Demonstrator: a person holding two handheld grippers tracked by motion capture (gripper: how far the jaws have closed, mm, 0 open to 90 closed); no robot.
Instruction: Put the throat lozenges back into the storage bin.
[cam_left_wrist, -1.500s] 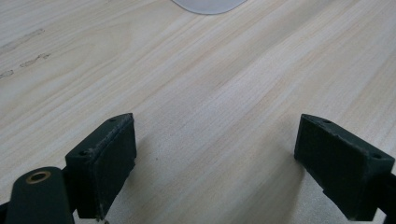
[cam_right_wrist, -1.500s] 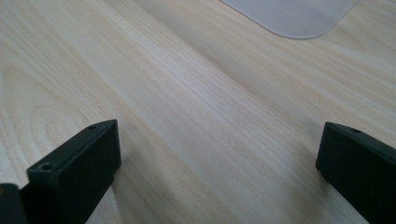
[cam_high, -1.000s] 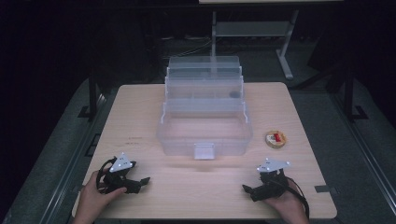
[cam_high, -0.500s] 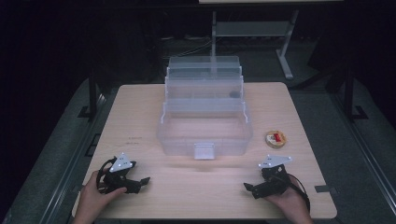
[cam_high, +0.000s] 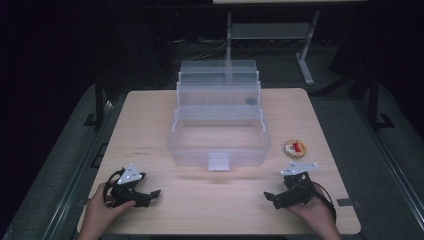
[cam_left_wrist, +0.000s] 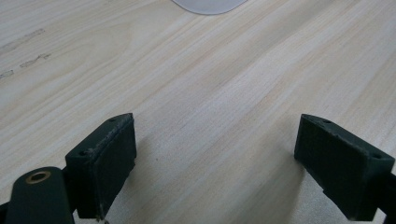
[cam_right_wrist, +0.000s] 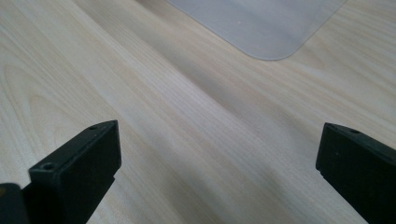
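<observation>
1. Clear tiered box (cam_high: 219, 135) sits mid-table, lid tiers stepped back and open, its front tray facing the person, a small latch tab (cam_high: 218, 162) at the near wall. That looks like the thing in play, with nothing held yet.
2. Small round tin (cam_high: 295, 148) with something red in it lies just right of the box, apart from it, and near the right gripper (cam_high: 274, 197). My guess is it goes into the box.
3. Right gripper rests low on the table (cam_high: 150, 120), jaws wide apart and empty; its own view shows bare wood between the pads (cam_right_wrist: 79, 163) and a frosted corner of the box ahead.
4. Left gripper (cam_high: 150, 194) is the same story: jaws spread, nothing between them, pads (cam_left_wrist: 105, 158) just over the wood, box edge at the top of its view.
5. To do the reach well, the right hand should lift first, then swing out to the tin, since the jaws now point inward, away from it.
6. Come down over the tin with the jaws straddling its rim, square to it; it's flat and low, so a skewed pinch could flip or skid it.
7. Keep the left gripper near the box front, ready to steady it; the light plastic may slide if nudged.
8. Mind the raised tiers on the way in: carry the tin over the front wall.
</observation>
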